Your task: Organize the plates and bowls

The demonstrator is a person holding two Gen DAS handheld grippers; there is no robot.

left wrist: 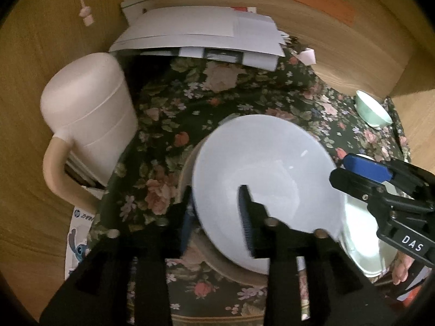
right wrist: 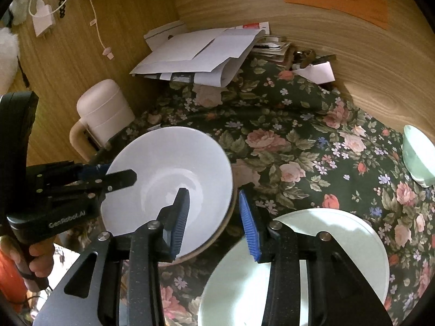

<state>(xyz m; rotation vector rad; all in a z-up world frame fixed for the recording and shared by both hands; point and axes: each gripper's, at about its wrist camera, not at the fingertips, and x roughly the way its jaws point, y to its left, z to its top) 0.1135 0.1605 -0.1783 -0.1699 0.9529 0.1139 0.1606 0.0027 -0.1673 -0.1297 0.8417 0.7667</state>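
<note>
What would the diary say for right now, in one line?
left tongs: open, astride white bowl rim | right tongs: open, astride same rim | white bowl: resting in beige dish

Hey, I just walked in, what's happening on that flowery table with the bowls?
A person is sorting dishes with a handheld gripper in each hand. Both are at the white bowl, which sits inside a tan dish on the floral cloth. The left gripper and the right gripper each straddle the bowl's rim on opposite sides, jaws open and not pinching it. A pale plate lies beside it, and a green bowl stands apart near the table's edge.
</note>
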